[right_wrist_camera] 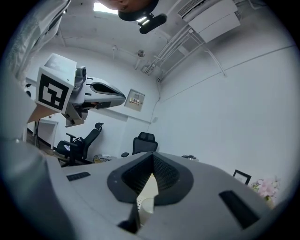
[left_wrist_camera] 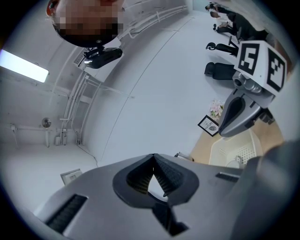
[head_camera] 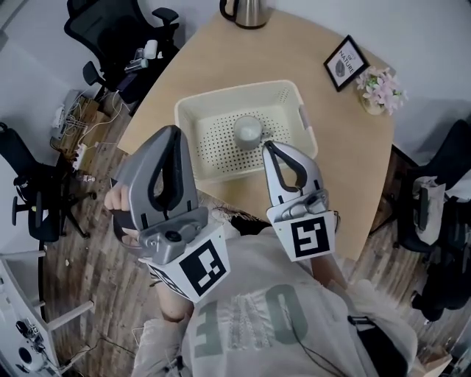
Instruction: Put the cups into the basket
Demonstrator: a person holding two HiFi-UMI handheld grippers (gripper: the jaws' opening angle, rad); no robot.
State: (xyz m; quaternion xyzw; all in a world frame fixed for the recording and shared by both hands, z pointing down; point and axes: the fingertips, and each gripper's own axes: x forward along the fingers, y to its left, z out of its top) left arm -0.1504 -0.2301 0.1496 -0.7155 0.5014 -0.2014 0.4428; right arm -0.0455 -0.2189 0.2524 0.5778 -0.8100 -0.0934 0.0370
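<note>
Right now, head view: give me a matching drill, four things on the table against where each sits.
Things:
1. cup
2. kettle
3. framed picture
4. flowers

Places:
A. far edge of the table
B. right edge of the table, pink
C. inside the basket
D. black frame, just left of the flowers

Pairs: 1-C, 2-A, 3-D, 4-B

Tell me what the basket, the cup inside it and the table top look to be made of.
Basket: cream plastic, it seems, matt, with moulded rows of small holes.
Cup: pale, smooth, slight sheen; ceramic or plastic, cannot tell which.
Table top: light wood-look surface, even tone, probably laminate or veneer.
</note>
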